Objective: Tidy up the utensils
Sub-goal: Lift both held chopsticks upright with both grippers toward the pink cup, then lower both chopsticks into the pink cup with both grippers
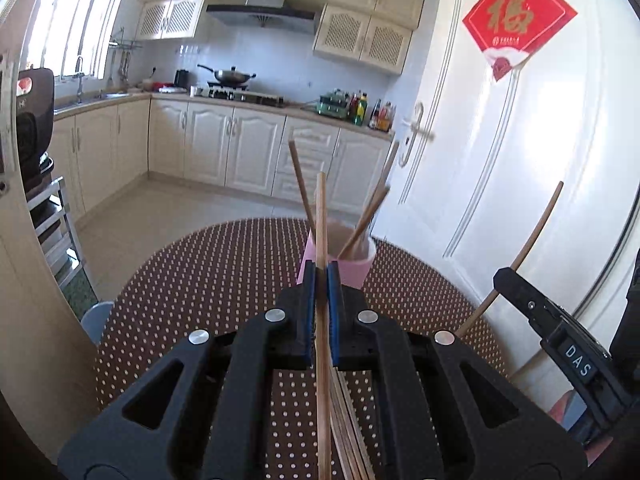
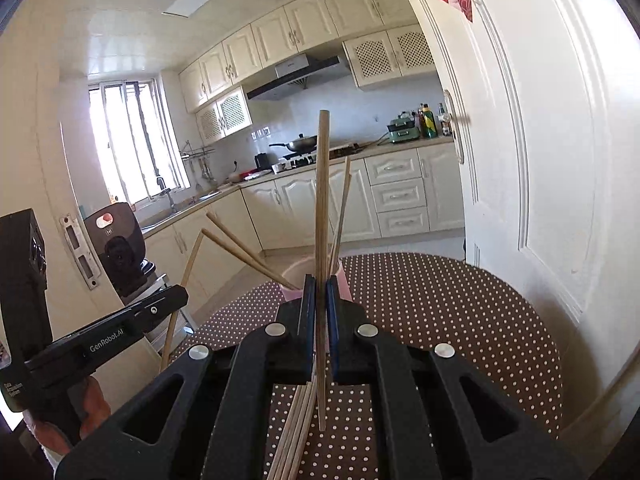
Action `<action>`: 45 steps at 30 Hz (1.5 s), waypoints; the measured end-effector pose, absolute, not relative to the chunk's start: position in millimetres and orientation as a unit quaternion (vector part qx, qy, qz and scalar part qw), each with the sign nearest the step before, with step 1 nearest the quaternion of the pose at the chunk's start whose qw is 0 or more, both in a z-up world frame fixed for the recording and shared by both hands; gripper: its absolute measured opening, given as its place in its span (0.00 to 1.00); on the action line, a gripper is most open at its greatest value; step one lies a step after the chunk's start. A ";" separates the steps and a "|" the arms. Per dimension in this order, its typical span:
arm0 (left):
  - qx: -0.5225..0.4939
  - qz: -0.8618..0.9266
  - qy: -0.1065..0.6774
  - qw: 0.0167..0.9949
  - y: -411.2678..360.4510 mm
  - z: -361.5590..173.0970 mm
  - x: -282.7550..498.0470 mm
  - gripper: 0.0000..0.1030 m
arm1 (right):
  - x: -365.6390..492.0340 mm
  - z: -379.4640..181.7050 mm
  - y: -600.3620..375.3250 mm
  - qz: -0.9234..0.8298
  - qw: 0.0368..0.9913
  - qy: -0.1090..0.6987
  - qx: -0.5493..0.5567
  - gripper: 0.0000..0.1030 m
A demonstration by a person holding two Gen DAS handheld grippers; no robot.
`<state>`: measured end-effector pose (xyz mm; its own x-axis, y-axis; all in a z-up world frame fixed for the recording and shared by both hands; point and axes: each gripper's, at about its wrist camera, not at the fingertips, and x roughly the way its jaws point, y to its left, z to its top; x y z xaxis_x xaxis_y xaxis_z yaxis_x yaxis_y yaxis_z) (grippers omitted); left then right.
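My left gripper [image 1: 321,270] is shut on one wooden chopstick [image 1: 321,216], held upright above the table. Just past its fingertips stands a pink cup [image 1: 354,270] with a few chopsticks [image 1: 370,210] leaning in it. Several loose chopsticks [image 1: 346,420] lie on the cloth beneath that gripper. My right gripper [image 2: 321,282] is shut on another upright chopstick [image 2: 323,184], right in front of the pink cup [image 2: 345,286]. Each gripper shows in the other's view: the right gripper [image 1: 500,276] at the right, the left gripper [image 2: 180,294] at the left, both tilted with their sticks.
The oval table [image 1: 200,280] has a brown polka-dot cloth. A white door [image 1: 520,160] stands close on the right of it. A black appliance [image 1: 34,120] sits on a rack at the left, and a grey-blue seat [image 1: 94,316] is by the table's left edge. Kitchen cabinets lie beyond.
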<state>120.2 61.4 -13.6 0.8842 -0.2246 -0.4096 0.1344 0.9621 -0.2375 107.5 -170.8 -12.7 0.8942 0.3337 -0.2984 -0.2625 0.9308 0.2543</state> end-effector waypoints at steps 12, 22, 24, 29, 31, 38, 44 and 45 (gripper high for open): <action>-0.117 -0.105 0.174 0.972 65.1 20.6 123.2 0.06 | 107.4 15.9 -166.8 0.157 0.975 0.122 0.099 0.04; -0.119 -0.101 0.131 0.979 64.2 48.9 132.6 0.06 | 113.3 40.1 -166.8 0.159 0.979 0.084 0.098 0.04; -0.116 -0.098 0.121 0.981 62.9 55.0 134.8 0.06 | 116.4 44.0 -166.0 0.158 0.979 0.078 0.098 0.04; -0.124 -0.094 0.095 0.983 60.7 68.6 144.1 0.06 | 126.1 51.2 -164.9 0.157 0.980 0.070 0.102 0.04; -0.125 -0.090 0.082 0.985 60.0 71.3 147.9 0.06 | 129.4 52.0 -164.6 0.157 0.980 0.068 0.103 0.04; -0.126 -0.062 0.056 0.988 55.8 72.6 170.0 0.06 | 148.4 51.6 -163.6 0.158 0.980 0.064 0.106 0.04; -0.121 -0.056 0.004 0.991 51.2 71.4 188.4 0.06 | 167.4 48.8 -162.6 0.151 0.980 0.067 0.109 0.04; -0.116 -0.051 0.002 0.992 49.5 71.4 192.7 0.06 | 170.3 48.6 -162.7 0.149 0.981 0.065 0.107 0.04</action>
<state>192.7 49.5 71.4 0.9948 -0.1017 0.0086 0.1009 0.9681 -0.2295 170.3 -162.7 48.6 0.9469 0.3067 -0.0963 -0.2786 0.9324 0.2300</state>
